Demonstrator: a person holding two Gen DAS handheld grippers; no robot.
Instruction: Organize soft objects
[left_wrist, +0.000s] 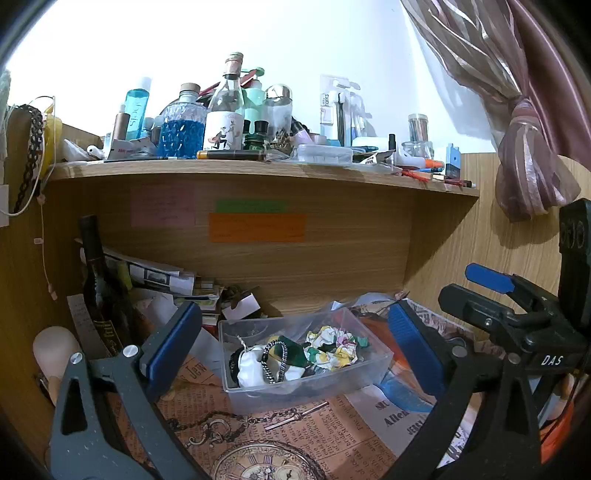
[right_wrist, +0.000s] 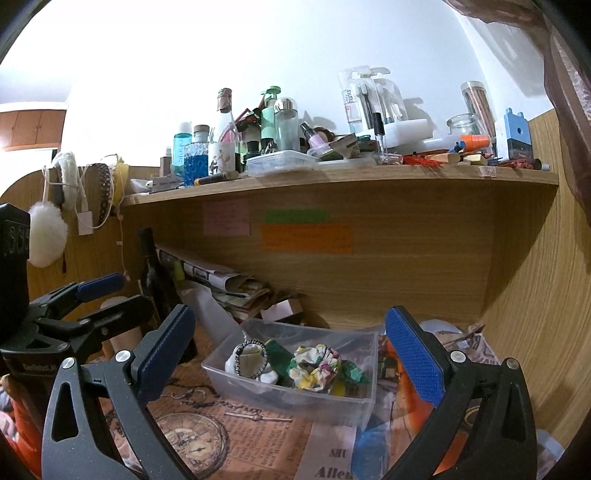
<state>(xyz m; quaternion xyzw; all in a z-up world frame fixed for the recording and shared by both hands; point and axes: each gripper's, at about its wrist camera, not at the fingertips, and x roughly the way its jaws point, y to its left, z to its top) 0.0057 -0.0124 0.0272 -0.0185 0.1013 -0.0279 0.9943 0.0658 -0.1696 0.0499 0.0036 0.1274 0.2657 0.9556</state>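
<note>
A clear plastic box (left_wrist: 354, 384) (right_wrist: 295, 400) stands on the newspaper-print desk mat under the shelf. It holds soft hair ties: a floral scrunchie (left_wrist: 334, 349) (right_wrist: 314, 367), a green one (left_wrist: 291, 350) (right_wrist: 280, 356), a white one (left_wrist: 249, 367) (right_wrist: 269, 376) and a beaded band (left_wrist: 275, 360) (right_wrist: 253, 360). My left gripper (left_wrist: 291, 350) is open and empty, its blue pads on either side of the box. My right gripper (right_wrist: 291, 358) is open and empty, also facing the box. Each gripper shows at the edge of the other's view.
A dark wine bottle (left_wrist: 98, 280) (right_wrist: 153, 273) and stacked papers (left_wrist: 162, 277) stand left under the shelf. The shelf (left_wrist: 258, 168) (right_wrist: 332, 181) above is crowded with bottles and jars. Headbands and a white pom-pom (right_wrist: 46, 236) hang at left. A curtain (left_wrist: 517, 129) hangs at right.
</note>
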